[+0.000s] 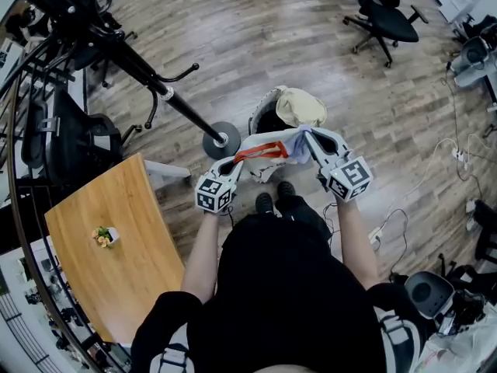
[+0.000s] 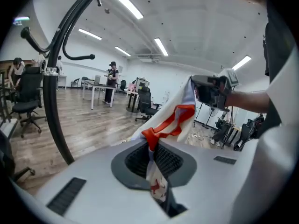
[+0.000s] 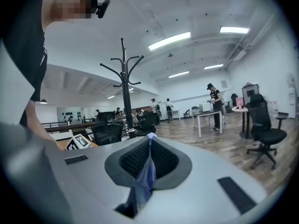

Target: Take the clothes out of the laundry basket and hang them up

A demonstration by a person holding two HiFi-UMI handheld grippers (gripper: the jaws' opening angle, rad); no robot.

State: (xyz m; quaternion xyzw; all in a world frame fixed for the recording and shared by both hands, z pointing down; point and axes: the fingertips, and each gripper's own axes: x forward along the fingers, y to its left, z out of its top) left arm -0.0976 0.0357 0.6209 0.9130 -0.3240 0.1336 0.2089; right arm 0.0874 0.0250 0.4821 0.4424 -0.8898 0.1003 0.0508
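While outstretched, garment (image 1: pixel 273 151) between both tongs (image 1: pixel 233 164) (image 1: pixel 309 137)

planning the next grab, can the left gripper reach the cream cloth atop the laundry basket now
Probably not yet: the left gripper is shut on the white, red-trimmed garment stretched to the right gripper. Nothing else blocks the cream cloth.

Red-banded pale blue-white garment (image 1: pixel 291 148)

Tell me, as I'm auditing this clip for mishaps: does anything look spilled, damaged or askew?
Nothing stands out. The garment is stretched between the left tongs and the right tongs, both shut on it, near the upright laundry basket, which holds a beige cloth.
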